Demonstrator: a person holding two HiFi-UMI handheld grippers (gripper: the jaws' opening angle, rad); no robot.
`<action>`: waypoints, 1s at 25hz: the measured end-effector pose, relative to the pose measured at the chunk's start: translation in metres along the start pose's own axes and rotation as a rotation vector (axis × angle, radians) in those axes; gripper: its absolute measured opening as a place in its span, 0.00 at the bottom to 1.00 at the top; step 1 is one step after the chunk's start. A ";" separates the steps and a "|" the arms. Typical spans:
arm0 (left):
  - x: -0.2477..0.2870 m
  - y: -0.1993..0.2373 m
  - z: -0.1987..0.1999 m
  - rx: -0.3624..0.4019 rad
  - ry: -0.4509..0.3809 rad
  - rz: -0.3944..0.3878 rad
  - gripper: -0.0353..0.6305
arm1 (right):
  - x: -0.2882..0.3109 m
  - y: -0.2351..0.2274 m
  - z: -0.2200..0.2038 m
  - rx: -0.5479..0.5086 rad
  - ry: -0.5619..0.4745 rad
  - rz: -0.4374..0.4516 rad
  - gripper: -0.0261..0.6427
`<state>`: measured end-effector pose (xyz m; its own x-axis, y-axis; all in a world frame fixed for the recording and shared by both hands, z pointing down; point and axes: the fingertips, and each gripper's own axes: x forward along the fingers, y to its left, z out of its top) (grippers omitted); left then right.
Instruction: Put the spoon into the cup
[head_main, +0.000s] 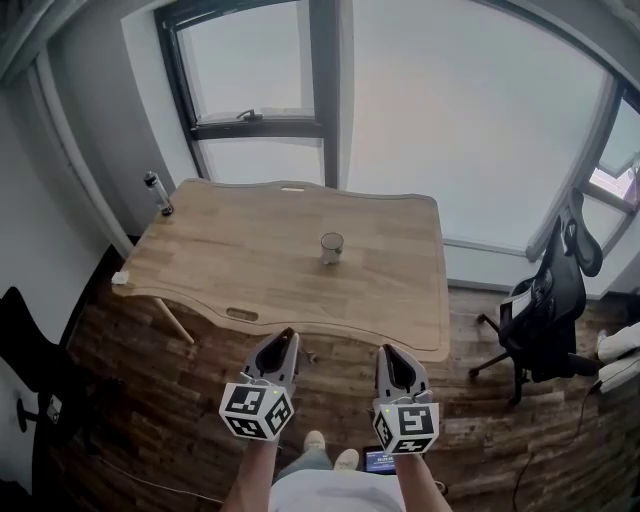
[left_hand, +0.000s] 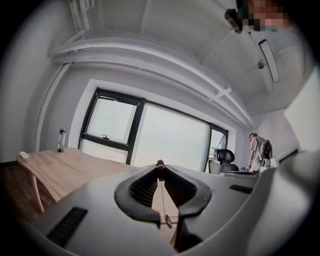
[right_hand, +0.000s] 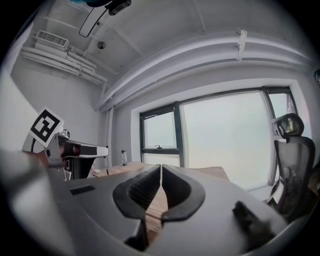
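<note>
1. Risk first: the spoon (left_hand: 160, 169) hangs from a tip-only pinch, so I judge it may swing or slip on the way over to the cup (head_main: 331, 247).
2. A swinging spoon could clip the rim and topple the cup, which stands alone mid-worktop (head_main: 230, 250).
3. Now the left hand-held gripper (head_main: 284, 345), well short of the cup, off the worktop's near edge: jaws nearly together, pinching the spoon's dark top end, thin handle dangling below.
4. And the right hand-held gripper (right_hand: 161, 168), also short of the cup: jaws pressed together, nothing between them.
</note>
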<state>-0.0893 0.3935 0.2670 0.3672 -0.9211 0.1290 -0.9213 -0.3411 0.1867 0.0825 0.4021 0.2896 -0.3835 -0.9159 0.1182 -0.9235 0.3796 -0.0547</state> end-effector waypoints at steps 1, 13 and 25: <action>0.000 -0.001 0.001 0.000 -0.003 0.001 0.13 | -0.001 -0.002 0.000 0.002 -0.002 -0.002 0.09; 0.037 0.010 0.009 0.092 0.004 0.044 0.13 | 0.038 -0.019 0.004 -0.022 -0.007 0.012 0.09; 0.178 0.075 0.023 0.065 0.011 0.022 0.13 | 0.175 -0.071 0.005 -0.037 0.041 -0.018 0.09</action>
<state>-0.0956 0.2001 0.2819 0.3481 -0.9264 0.1432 -0.9353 -0.3329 0.1202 0.0810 0.2138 0.3090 -0.3655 -0.9170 0.1598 -0.9297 0.3680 -0.0151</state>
